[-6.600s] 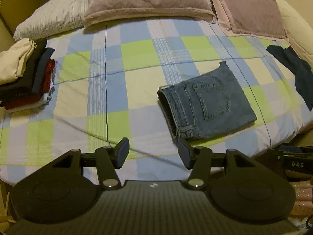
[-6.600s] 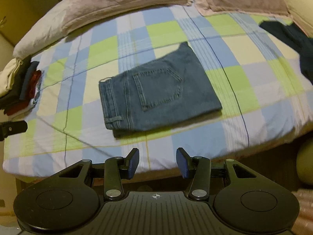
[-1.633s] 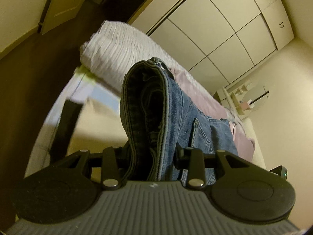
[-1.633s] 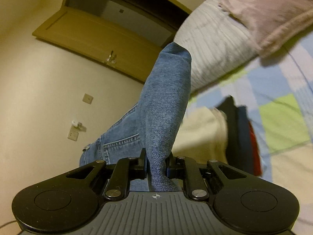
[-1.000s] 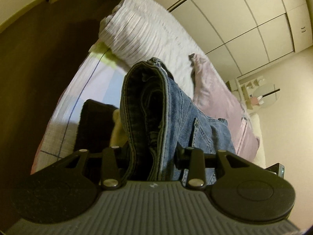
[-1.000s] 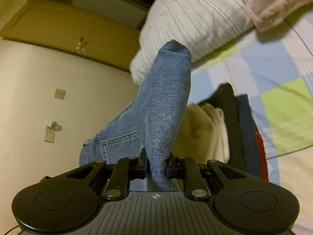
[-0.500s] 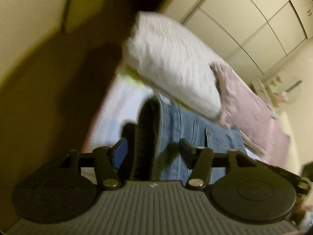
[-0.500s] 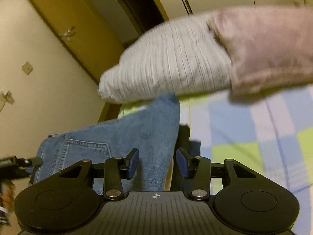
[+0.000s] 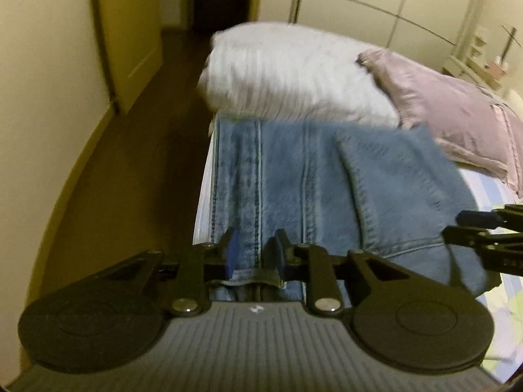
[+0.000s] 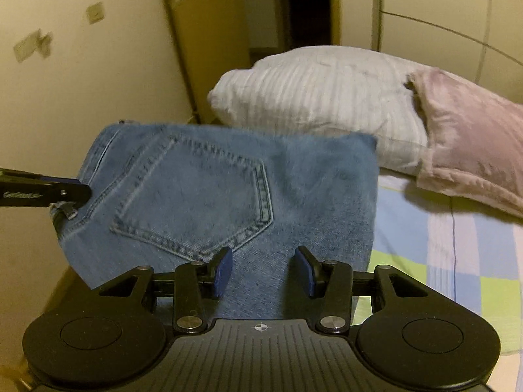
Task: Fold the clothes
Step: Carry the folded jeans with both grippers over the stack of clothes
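Note:
The folded blue jeans [image 9: 327, 176] lie flat, back pocket up, at the bed's left edge in front of the pillows; the clothes pile beneath is hidden. They also show in the right wrist view [image 10: 228, 192]. My left gripper [image 9: 254, 251] is part open, its jaws either side of the waistband end without clamping it. My right gripper [image 10: 263, 269] is open over the jeans' near edge, holding nothing. Each gripper shows in the other's view: the right one in the left wrist view [image 9: 483, 228], the left one in the right wrist view [image 10: 45, 191].
A white striped pillow [image 10: 320, 98] and a mauve pillow [image 10: 470, 137] lie just behind the jeans. The checked bedsheet [image 10: 457, 254] spreads to the right. Dark floor [image 9: 137, 170], a wall and a door [image 9: 130, 42] lie left of the bed edge.
Both grippers lowered the jeans from hanging upright to lying flat on the stack, then opened and let go. The right jaws have spread wider; both grippers have drawn back slightly.

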`<move>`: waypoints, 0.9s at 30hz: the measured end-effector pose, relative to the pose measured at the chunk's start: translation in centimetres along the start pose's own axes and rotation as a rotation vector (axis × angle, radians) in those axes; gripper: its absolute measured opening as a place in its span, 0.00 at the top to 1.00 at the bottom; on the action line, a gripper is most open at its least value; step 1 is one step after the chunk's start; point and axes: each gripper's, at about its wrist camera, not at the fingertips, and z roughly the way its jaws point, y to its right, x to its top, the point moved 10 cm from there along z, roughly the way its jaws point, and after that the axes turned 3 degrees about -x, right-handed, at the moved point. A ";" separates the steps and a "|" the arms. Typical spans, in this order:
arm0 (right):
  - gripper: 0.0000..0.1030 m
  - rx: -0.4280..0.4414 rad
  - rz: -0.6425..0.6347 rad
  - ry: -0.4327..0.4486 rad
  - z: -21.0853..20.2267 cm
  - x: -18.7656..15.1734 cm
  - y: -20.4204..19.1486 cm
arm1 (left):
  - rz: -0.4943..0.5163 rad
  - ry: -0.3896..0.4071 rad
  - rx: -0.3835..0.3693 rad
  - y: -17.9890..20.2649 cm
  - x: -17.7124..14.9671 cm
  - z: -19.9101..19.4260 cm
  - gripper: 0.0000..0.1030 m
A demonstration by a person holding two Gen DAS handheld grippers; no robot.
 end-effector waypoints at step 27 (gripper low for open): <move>0.55 0.057 -0.066 -0.045 -1.4 -3.1 -4.0 | -0.033 0.048 0.052 0.5 -2.4 -0.9 0.79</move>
